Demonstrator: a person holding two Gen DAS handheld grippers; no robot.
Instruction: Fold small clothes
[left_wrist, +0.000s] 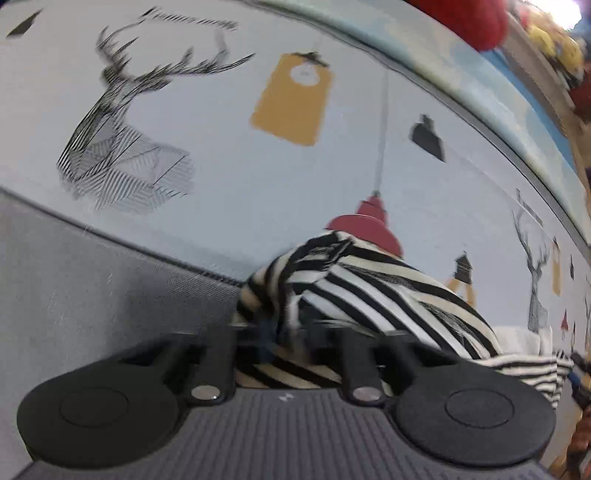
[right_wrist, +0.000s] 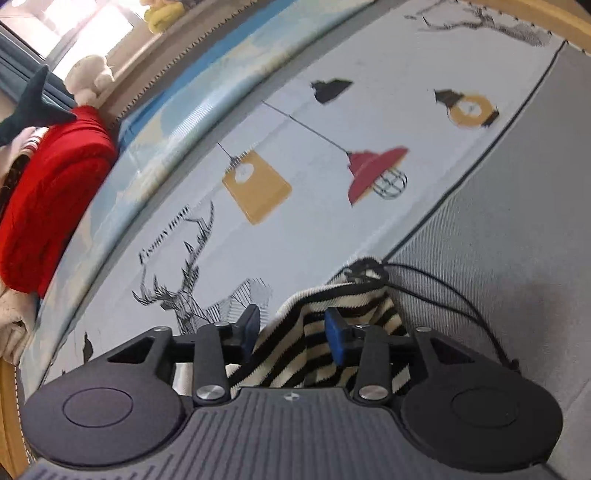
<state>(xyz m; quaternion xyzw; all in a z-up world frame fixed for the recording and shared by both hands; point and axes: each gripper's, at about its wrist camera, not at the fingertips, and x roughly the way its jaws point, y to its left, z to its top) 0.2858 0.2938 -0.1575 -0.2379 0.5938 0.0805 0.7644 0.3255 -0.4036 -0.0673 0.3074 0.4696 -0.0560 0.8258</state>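
A: Where is the striped garment (left_wrist: 373, 291) being seen from the left wrist?

B: It is being shown bunched into a hump on the pale printed cloth (left_wrist: 229, 177), right at the seam where that cloth meets the grey fabric (left_wrist: 85, 291). One end is being pinched by the left gripper (left_wrist: 284, 332); its jaws are drawn together on the fabric, though the fingertips are blurred and largely buried in the folds.

A: And which way is the garment being stretched?

B: From the left gripper its length is being carried off toward the lower right of that view, where a narrower striped part (left_wrist: 532, 369) is lying flat. The black and cream bands are running slantwise across the hump.

A: What is being shown by the right wrist?

B: The same striped garment (right_wrist: 325, 325) is being seen between the blue pads (right_wrist: 334, 336) of the right gripper (right_wrist: 291, 328). The jaws are standing apart; the right-hand pad is lying against the fabric, while the left-hand one is standing clear beside it. The cloth is not being clamped.

A: Its direction there?

B: It is running away from the gripper, up toward a dark knitted edge (right_wrist: 365, 269) at the seam. Thin black cords (right_wrist: 458, 306) are trailing from that edge over the grey fabric (right_wrist: 517, 206).

A: Anything else?

B: A red folded cloth (right_wrist: 48, 195) is lying beyond the printed cloth's (right_wrist: 280, 236) border.
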